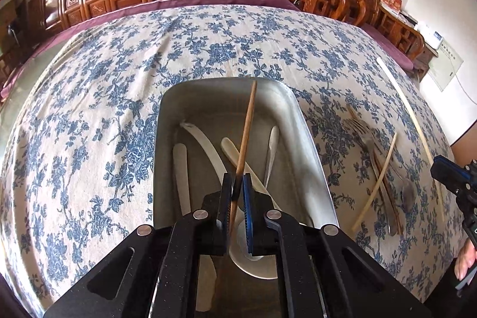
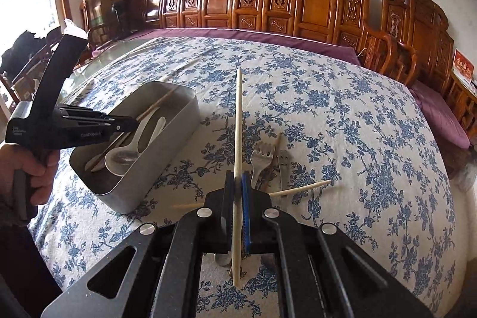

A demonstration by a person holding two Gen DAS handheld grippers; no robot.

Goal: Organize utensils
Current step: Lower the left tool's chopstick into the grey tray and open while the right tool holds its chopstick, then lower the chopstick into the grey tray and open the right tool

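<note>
In the left wrist view, our left gripper (image 1: 238, 184) sits at the bottom centre of the frame, clenched on a brown chopstick (image 1: 246, 130) that slants up over the metal tray (image 1: 310, 139). The tray fills the middle of that frame on the blue floral tablecloth (image 1: 119, 97). Inside it we see a white spoon (image 1: 208, 148), a pale knife handle (image 1: 182, 175) and other pale utensils lying lengthwise.

In the right wrist view, our right gripper (image 2: 238, 189) is at the lower centre, clamped on a pale chopstick (image 2: 238, 121) that stands up the middle of the frame, clear of the cloth. Just behind the gripper, right of centre, a metal fork (image 2: 261, 160) and another pale chopstick (image 2: 301, 189) lie in a loose pile on the cloth. The tray shows at the left of this frame, with our left hand (image 2: 32, 169) at the left edge.
</note>
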